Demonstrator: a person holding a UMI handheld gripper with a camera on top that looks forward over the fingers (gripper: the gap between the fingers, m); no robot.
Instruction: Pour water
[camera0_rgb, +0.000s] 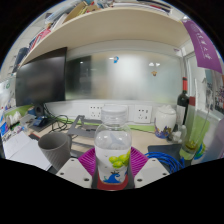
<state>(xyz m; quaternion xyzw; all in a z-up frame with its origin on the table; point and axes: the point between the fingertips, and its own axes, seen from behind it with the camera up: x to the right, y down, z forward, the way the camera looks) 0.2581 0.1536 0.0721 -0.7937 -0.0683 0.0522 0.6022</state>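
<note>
Clear plastic with a white cap, the bottle (113, 150) stands upright between our jaws (113, 170), which press on it from both sides, pink pads (88, 162) against its lower part, where we see a label with green fruit. Just beyond the left finger a grey cup (56, 149) sits on the white surface (30, 152), and to the right a dark bottle (182, 108) and a white jar (165, 121) stand near the wall. Farther back we see a black monitor (42, 77) to the left.
</note>
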